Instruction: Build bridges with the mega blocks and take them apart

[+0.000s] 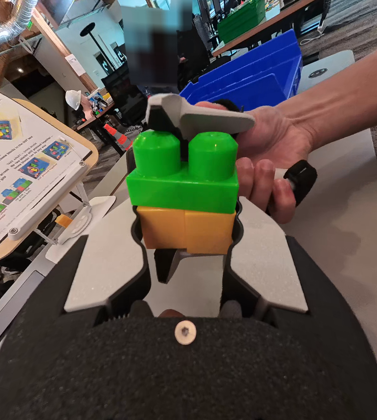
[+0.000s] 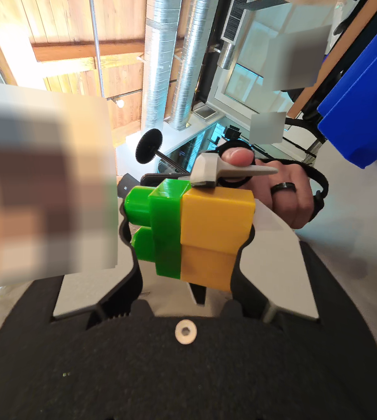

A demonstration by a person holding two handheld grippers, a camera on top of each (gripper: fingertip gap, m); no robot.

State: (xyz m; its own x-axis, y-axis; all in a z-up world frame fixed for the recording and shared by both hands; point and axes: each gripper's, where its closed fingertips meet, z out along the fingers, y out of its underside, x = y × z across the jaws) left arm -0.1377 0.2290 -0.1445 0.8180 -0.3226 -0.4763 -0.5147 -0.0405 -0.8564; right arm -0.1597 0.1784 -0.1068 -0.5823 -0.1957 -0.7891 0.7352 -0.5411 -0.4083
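A green two-stud block (image 1: 183,188) sits pressed onto a yellow block (image 1: 185,229), and both are held in the air. My left gripper (image 1: 186,227) is shut on the yellow block's two sides. My right gripper (image 1: 167,195) comes in from the right, one finger between the green studs and one under the yellow block. In the right wrist view the stack lies sideways, green block (image 2: 167,227) on the left and yellow block (image 2: 214,227) on the right. My right gripper (image 2: 187,231) clamps it end to end, and my left gripper (image 2: 201,236) pinches the yellow block from above and below.
A blue bin (image 1: 262,75) stands behind the blocks and also shows in the right wrist view (image 2: 364,102). An instruction sheet on a stand (image 1: 23,170) is at the left. The white table (image 1: 342,250) lies below. A grey laptop (image 1: 326,70) is at the far right. Left tips to right tips: about 5 cm.
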